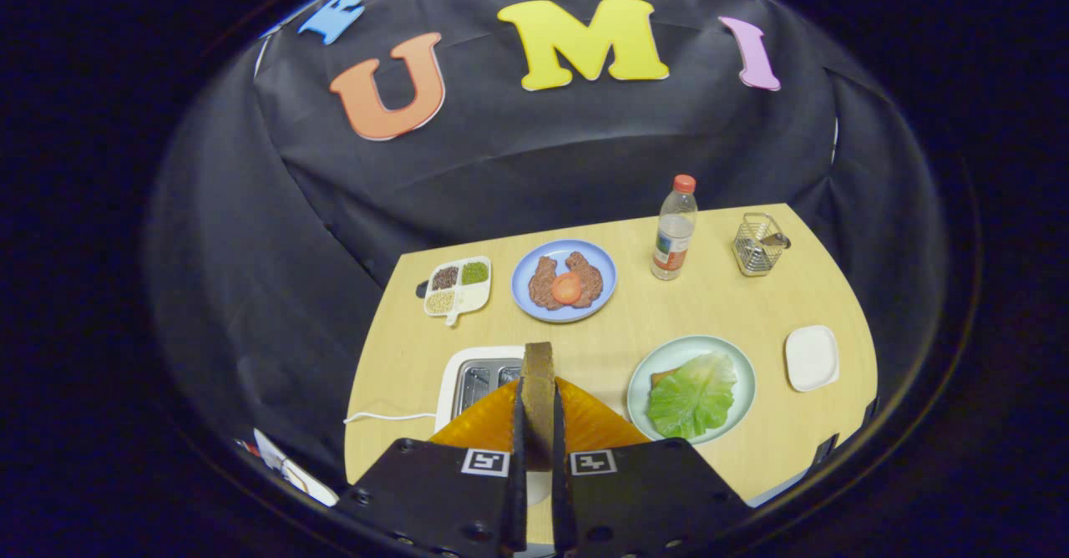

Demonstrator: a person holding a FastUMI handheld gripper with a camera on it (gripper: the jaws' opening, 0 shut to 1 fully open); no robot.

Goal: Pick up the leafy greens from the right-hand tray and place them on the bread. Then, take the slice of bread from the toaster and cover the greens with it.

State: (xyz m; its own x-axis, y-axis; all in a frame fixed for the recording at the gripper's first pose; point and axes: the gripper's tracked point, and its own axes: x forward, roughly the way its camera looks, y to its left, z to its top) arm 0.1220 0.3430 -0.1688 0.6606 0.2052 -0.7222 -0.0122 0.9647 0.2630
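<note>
Jaws closed on an upright bread slice [539,399] above the white toaster [478,381]; just right, lettuce leaf [693,395] lying over bread on the pale green plate [643,374]; beyond, blue plate of meat patties [564,281] and water bottle [674,230] on the counter [735,307].

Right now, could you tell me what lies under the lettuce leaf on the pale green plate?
A corner of bread peeks out beside the lettuce leaf on the pale green plate; the rest is covered. The gripper holds another bread slice edge-on.
</note>
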